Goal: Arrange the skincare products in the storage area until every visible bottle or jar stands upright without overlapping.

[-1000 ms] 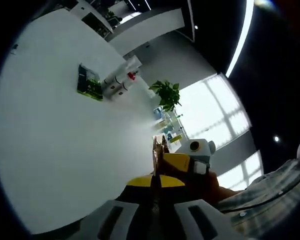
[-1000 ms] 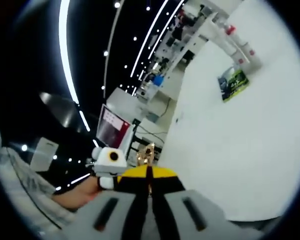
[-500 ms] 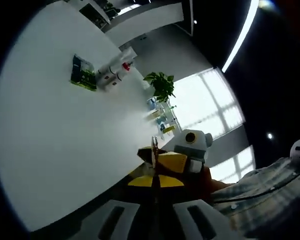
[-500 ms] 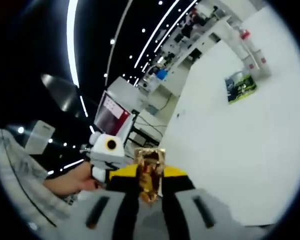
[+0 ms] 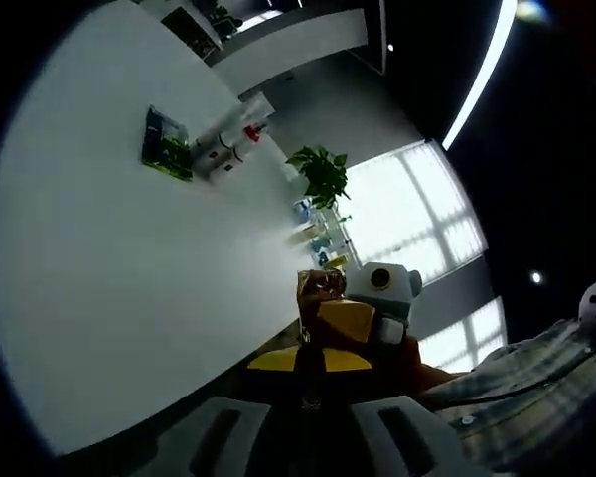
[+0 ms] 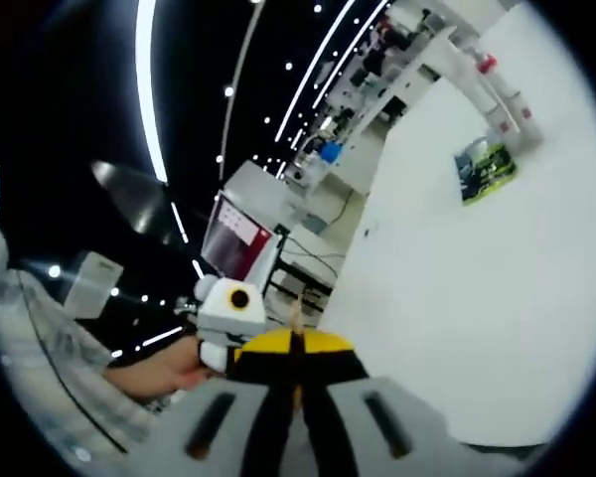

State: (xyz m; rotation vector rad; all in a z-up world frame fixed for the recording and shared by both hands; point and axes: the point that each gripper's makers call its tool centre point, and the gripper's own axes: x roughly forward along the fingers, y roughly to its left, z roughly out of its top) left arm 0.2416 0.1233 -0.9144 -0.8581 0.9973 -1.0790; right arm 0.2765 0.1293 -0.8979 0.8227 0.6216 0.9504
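A white table (image 5: 99, 278) tilts across the left gripper view. Far off on it lie a green packet (image 5: 166, 146) and white bottles with red caps (image 5: 228, 151); I cannot tell whether the bottles stand or lie. The same green packet (image 6: 487, 167) and bottles (image 6: 502, 89) appear far off in the right gripper view. A gold foil sachet (image 5: 318, 286) sits at the tips of my left gripper (image 5: 306, 360), whose jaws are shut. The right gripper (image 5: 353, 323) meets it from the right. In its own view, my right gripper (image 6: 295, 343) is shut with the sachet (image 6: 296, 320) edge-on in the seam.
Both grippers hover off the table's near edge (image 6: 377, 328). A potted plant (image 5: 323, 174), a shelf of small bottles (image 5: 318, 234) and bright windows lie beyond the table. A red-screened monitor (image 6: 240, 238) stands at left. A hand (image 6: 174, 370) and a plaid sleeve (image 5: 517, 397) are close.
The sachet has turned: face-on half a second ago in the right gripper view, it is now edge-on, while the left gripper view shows more of its face. Both cameras shifted slightly.
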